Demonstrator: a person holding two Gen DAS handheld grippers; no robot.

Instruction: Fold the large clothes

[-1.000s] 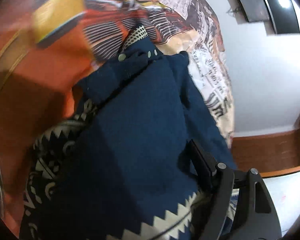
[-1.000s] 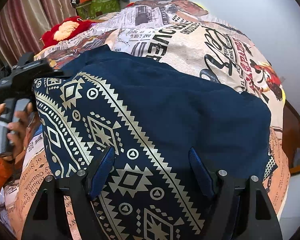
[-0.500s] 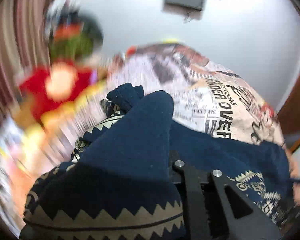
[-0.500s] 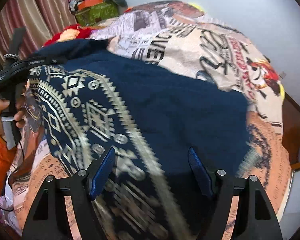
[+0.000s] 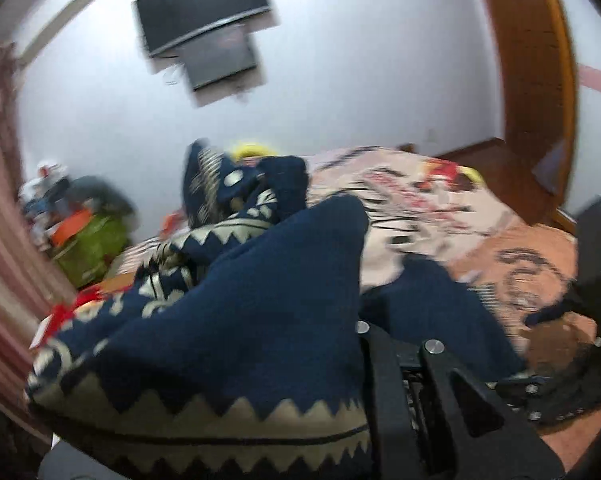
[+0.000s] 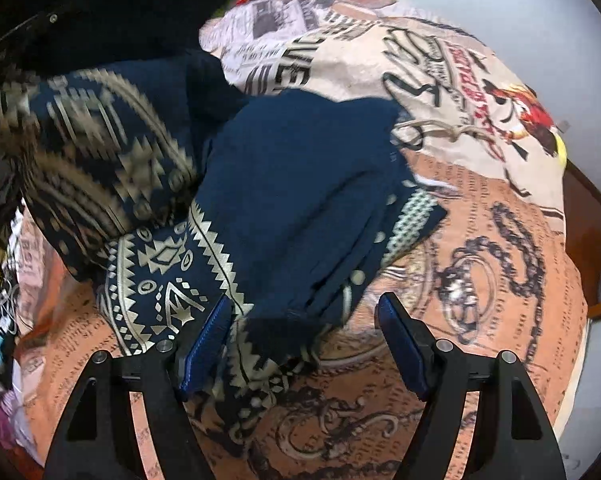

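Half the left gripper (image 5: 356, 360) behind garment (image 5: 236, 320)

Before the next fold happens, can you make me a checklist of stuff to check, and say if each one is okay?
1. Left hand-held gripper shut on the navy patterned garment: ok; cloth is bunched over it.
2. Right hand-held gripper free to grab: ok; jaws apart, pads not pressing on cloth.
3. Garment lying flat for folding: not ok; it is rumpled and part is lifted.
4. Garment fully on the printed bedspread: ok as far as the right wrist view shows.
5. Sleeves and hem lined up: cannot tell; folds hide them.
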